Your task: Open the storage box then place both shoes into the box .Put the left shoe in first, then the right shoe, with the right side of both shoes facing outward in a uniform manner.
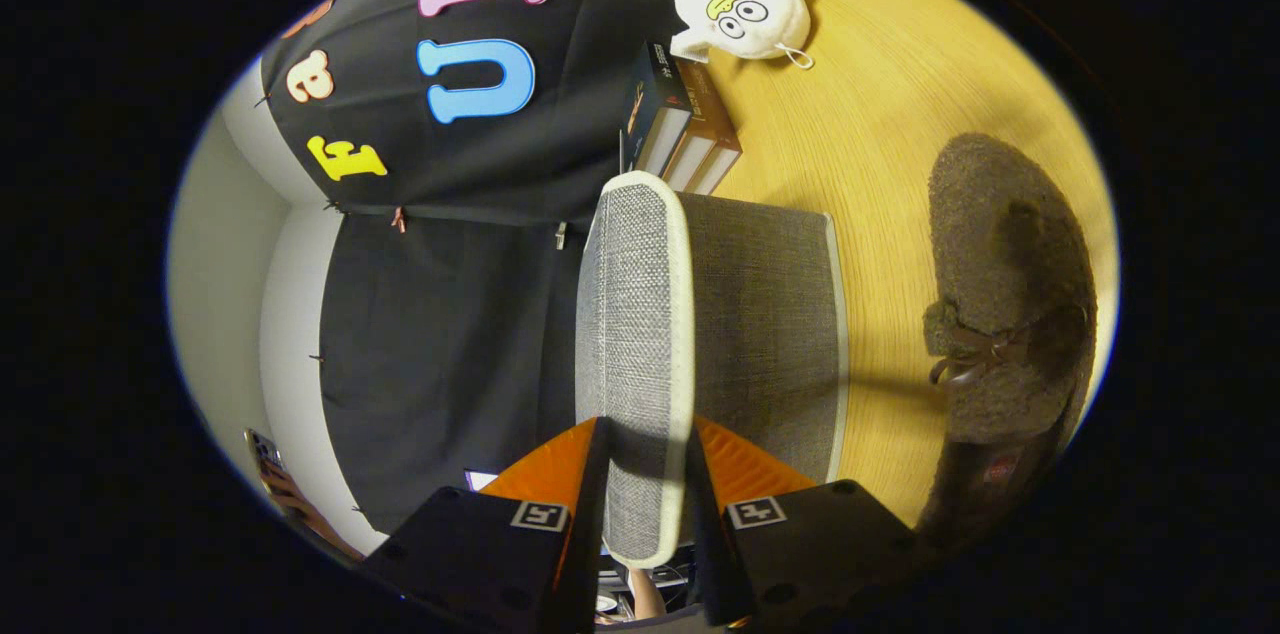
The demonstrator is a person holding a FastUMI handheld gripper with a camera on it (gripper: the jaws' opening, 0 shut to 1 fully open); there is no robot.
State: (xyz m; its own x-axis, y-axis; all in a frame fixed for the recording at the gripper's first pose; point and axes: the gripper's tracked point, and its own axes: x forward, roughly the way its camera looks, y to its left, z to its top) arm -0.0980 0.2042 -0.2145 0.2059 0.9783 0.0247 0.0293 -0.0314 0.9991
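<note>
Against the black cloth wall (pixel 440 314), the gripper (pixel 645 474) has its two fingers closed narrowly on the grey fabric lid (pixel 635 354) of the storage box (pixel 760 334), pinching its white-trimmed edge between them. The box sits on the wooden table (pixel 900 114), with books (pixel 690 134) and a white plush toy (pixel 745 9) beyond it. A fuzzy brown shoe (pixel 1005 314) lies beside the box. The soft lid could slip out of the pinch and fall shut, or a hard pull could drag the light box into the shoe.
</note>
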